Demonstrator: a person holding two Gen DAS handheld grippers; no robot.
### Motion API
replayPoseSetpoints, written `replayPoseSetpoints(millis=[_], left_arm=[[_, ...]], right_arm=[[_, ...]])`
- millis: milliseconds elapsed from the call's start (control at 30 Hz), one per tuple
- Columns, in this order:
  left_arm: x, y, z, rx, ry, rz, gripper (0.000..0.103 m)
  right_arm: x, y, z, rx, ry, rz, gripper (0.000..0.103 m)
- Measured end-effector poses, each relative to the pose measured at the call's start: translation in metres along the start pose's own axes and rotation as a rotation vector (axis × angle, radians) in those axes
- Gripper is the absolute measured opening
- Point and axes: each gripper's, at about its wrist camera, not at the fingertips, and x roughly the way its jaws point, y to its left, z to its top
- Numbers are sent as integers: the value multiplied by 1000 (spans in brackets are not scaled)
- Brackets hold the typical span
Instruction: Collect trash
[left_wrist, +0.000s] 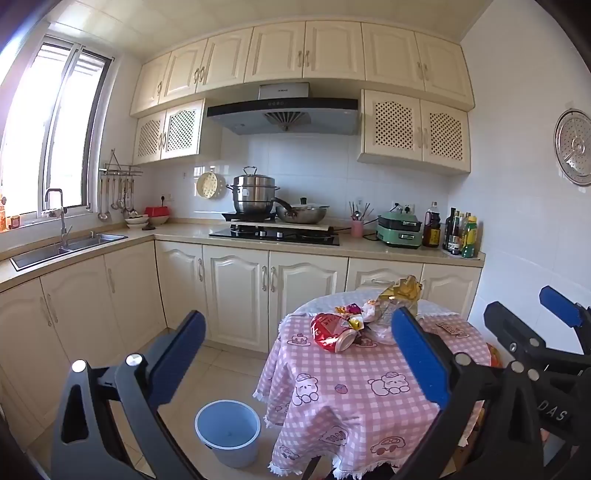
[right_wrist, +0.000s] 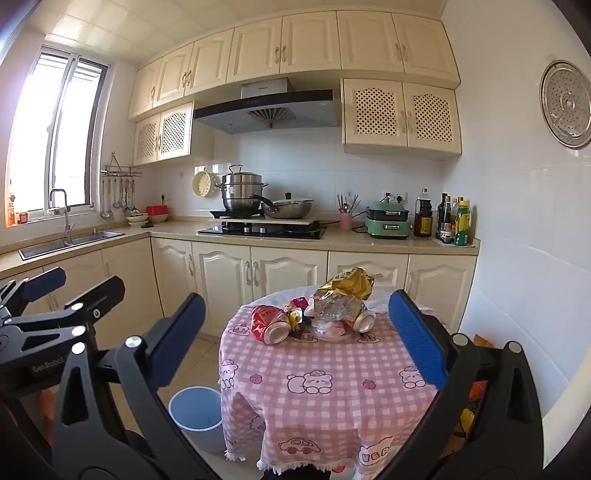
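A heap of trash lies at the far side of a small round table with a pink checked cloth (left_wrist: 373, 391) (right_wrist: 325, 373): a crushed red can (left_wrist: 330, 332) (right_wrist: 269, 325), a second can (right_wrist: 364, 320), a gold wrapper (left_wrist: 400, 290) (right_wrist: 347, 284), a clear plastic bag (right_wrist: 332, 314) and small candy wrappers (left_wrist: 351, 314). A light blue bin (left_wrist: 228, 432) (right_wrist: 197, 413) stands on the floor left of the table. My left gripper (left_wrist: 295, 354) is open and empty, held short of the table. My right gripper (right_wrist: 295, 339) is open and empty, also short of the trash.
Cream kitchen cabinets and a counter run behind the table, with a sink (left_wrist: 62, 249), a hob with pots (left_wrist: 275, 230), a green appliance (left_wrist: 399, 229) and bottles (left_wrist: 460, 234). A white tiled wall (right_wrist: 524, 258) stands close on the right. Beige tiled floor lies left of the table.
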Motion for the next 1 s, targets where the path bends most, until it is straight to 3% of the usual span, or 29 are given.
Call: replayPoseSetpoints(millis=[1000], left_arm=[[-3,5,4,-2,-6,2,98]], right_arm=[[2,-1,0,10,15,3,97]])
